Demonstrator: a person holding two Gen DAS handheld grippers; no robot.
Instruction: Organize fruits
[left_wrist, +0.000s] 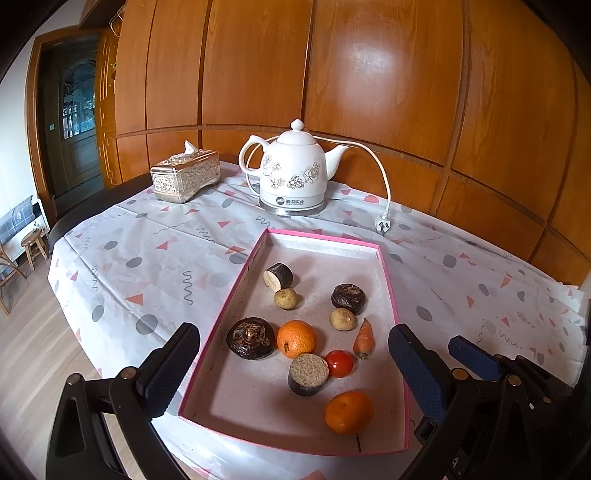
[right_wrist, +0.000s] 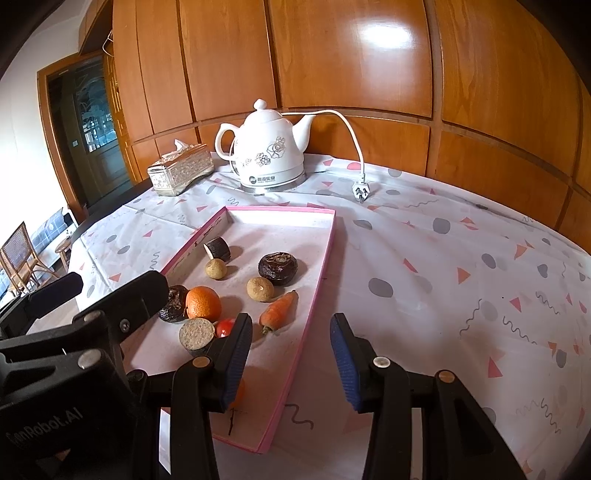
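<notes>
A shallow pink-rimmed tray (left_wrist: 325, 236) (right_wrist: 280, 210) lies on the patterned tablecloth. It holds two oranges (left_wrist: 296, 339) (left_wrist: 348, 412), a small carrot (left_wrist: 364, 338) (right_wrist: 277, 312), a red tomato (left_wrist: 339, 363), two dark water chestnuts (left_wrist: 251, 337) (left_wrist: 348, 298), two tan round fruits (left_wrist: 285, 298) (left_wrist: 342, 319) and two cut dark sugarcane pieces (left_wrist: 278, 276) (left_wrist: 308, 374). My left gripper (left_wrist: 293, 365) is open and empty, straddling the tray's near end. My right gripper (right_wrist: 291, 363) is open and empty over the tray's right rim; it also shows in the left wrist view (left_wrist: 476, 358).
A white ceramic electric kettle (left_wrist: 291, 173) (right_wrist: 271, 153) stands behind the tray, its cord and plug (left_wrist: 382, 223) (right_wrist: 362, 190) lying on the cloth. A silver tissue box (left_wrist: 184, 177) (right_wrist: 181, 170) sits at the back left. Wooden wall panels stand behind; the table edge drops to the floor at left.
</notes>
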